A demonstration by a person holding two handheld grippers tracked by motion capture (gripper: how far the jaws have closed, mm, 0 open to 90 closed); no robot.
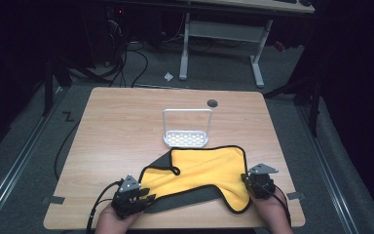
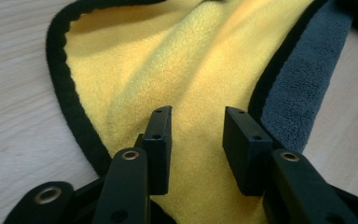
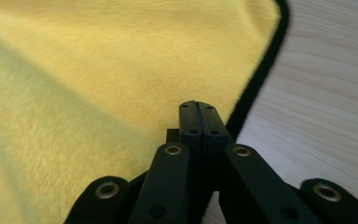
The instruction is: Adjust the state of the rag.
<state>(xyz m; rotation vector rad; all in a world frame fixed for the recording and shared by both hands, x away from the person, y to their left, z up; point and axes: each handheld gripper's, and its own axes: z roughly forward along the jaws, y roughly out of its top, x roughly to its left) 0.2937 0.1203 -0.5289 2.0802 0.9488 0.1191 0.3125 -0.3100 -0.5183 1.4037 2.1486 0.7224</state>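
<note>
Near the counter's (image 1: 107, 122) front edge, toward its left corner, the person's left hand (image 1: 114, 220) held the left gripper (image 1: 148, 197) at the cloth's (image 1: 204, 168) near-left corner. In the left gripper view its jaws stood apart with the yellow pile lying between them, nothing pinched; the grey underside (image 2: 303, 93) of the cloth showed folded over just beside the right jaw. Toward the front right corner, the right hand (image 1: 272, 212) held the right gripper (image 1: 246, 179) at the cloth's right border. In the right gripper view its jaws were pressed flat together at the black-trimmed edge (image 3: 261, 70); whether any fabric was caught between them could not be told. The cloth, yellow on top with black piping, lay rumpled across the front half of the counter between the two grippers. Beyond it, near the counter's middle, stood a small white rack (image 1: 186, 131), its base just beside the cloth's far edge. A dark round hole (image 1: 212, 103) sat closer to the back edge
</note>
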